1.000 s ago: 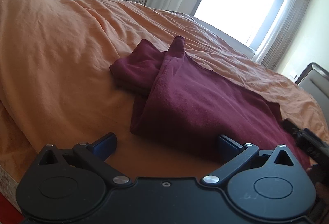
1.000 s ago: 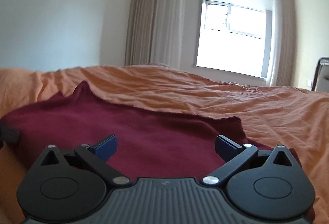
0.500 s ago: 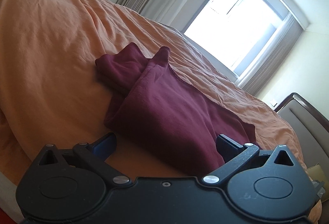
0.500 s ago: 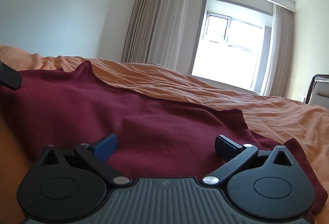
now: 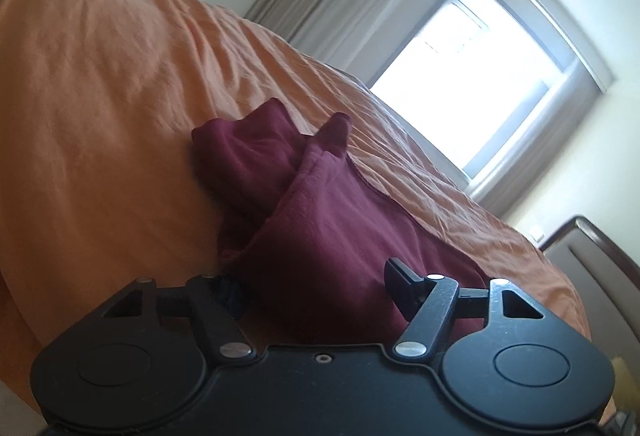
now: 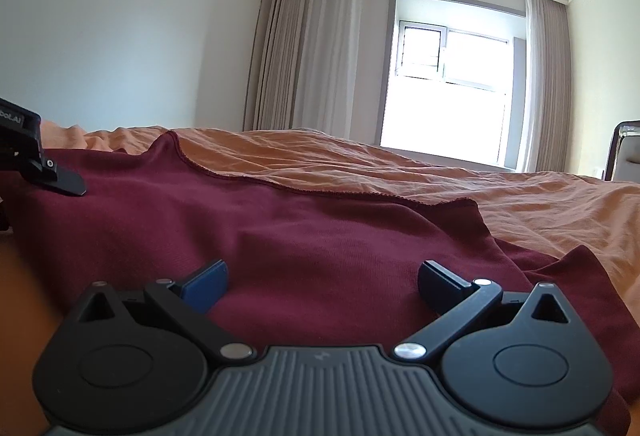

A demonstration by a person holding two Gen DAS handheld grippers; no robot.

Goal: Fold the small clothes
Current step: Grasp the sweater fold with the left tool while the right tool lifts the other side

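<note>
Our 2 tongs meet 1 maroon garment on the orange bed: left tongs closing around its edge, right tongs spread apart.

Home bedroom; orange-sheeted bed; curtained window

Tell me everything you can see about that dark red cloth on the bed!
The dark red cloth looks soft and fleecy, with a stitched hem along its far edge. It lies loosely spread on the orange bedcover, bunched into rolled folds at one end, with a corner poking up. The left hand-held gripper has just been closing around its near edge; whether the pads press on it yet, I cannot tell. The right hand-held gripper stands open over it.
</note>
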